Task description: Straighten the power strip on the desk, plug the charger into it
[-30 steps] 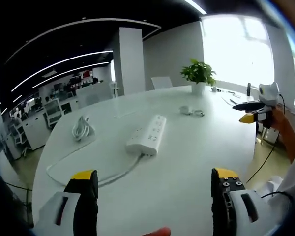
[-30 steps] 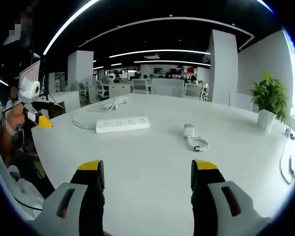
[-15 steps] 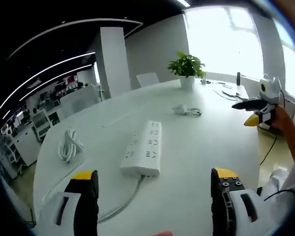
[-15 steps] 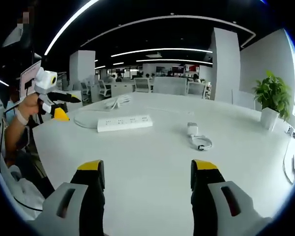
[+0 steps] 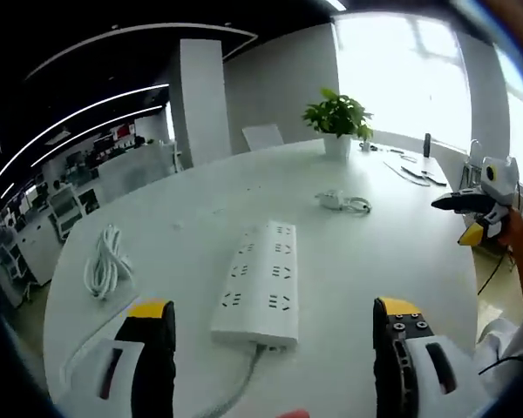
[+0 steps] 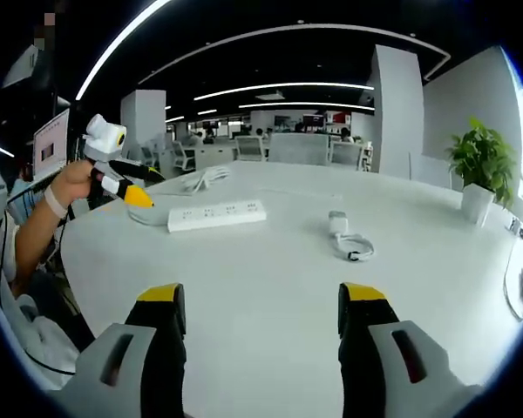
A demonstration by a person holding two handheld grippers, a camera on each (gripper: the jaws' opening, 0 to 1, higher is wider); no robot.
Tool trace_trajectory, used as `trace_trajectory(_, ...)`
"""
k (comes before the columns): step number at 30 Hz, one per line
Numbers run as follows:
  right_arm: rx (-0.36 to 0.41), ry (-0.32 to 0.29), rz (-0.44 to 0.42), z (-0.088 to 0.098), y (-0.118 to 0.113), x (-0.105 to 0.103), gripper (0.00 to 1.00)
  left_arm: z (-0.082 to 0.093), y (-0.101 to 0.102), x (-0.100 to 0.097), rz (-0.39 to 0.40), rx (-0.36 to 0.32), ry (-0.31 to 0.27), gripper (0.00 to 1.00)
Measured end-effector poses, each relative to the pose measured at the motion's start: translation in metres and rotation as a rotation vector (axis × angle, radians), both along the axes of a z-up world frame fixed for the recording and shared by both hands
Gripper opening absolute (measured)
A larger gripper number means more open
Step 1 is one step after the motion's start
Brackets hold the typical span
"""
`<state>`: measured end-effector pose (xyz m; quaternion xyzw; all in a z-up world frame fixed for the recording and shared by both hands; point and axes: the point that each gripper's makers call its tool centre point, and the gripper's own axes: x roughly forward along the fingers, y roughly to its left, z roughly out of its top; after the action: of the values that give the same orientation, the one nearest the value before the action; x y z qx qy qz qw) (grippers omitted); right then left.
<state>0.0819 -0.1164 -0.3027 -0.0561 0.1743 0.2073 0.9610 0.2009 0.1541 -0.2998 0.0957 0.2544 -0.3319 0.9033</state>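
Note:
The white power strip (image 5: 257,283) lies slanted on the white desk (image 5: 349,261), just ahead of my left gripper (image 5: 273,310), whose jaws are open with nothing between them. Its cable (image 5: 241,390) runs off from its near end. Further back sits the white charger (image 5: 331,199) with its looped cord. In the right gripper view the power strip (image 6: 216,215) is at the left of the desk and the charger (image 6: 337,225) at centre. My right gripper (image 6: 262,296) hovers open, well short of both. The left gripper (image 6: 150,187), in a hand, is by the strip's left end.
A coiled white cable (image 5: 105,261) lies left of the strip, and a potted plant (image 5: 336,117) stands at the desk's far edge. My right gripper (image 5: 453,218) comes in from the right past the desk edge. Office desks and chairs (image 6: 279,152) fill the background.
My left gripper has moved in on the power strip, which now sits close ahead of its jaws. The right gripper has hardly moved.

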Motion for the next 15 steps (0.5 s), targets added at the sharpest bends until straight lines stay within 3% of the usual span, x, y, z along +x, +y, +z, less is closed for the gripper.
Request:
trace_trajectory(3,0.001,0.004,0.001,-0.002,-0.001,0.001,0.71,-0.007,-0.006,0.006,0.000,0.019,-0.001,0.95)
trace_trajectory(6,0.007,0.002,0.005,-0.002,0.000,0.002,0.70,-0.016,-0.010,0.012,0.008,0.029,0.035,0.94)
trace_trajectory(9,0.010,0.006,0.006,-0.003,-0.001,0.002,0.70,-0.011,-0.015,0.019,0.057,-0.038,0.044,0.94)
trace_trajectory(11,0.015,0.010,0.008,-0.005,0.000,0.003,0.70,0.003,-0.021,0.028,0.102,-0.143,0.004,0.94)
trace_trajectory(13,0.018,0.008,0.008,-0.004,0.000,0.003,0.70,-0.001,-0.027,0.026,0.081,-0.132,0.020,0.94)
trace_trajectory(15,0.016,0.004,0.008,-0.002,-0.002,0.003,0.70,-0.009,-0.028,0.027,0.051,-0.058,0.009,0.94)
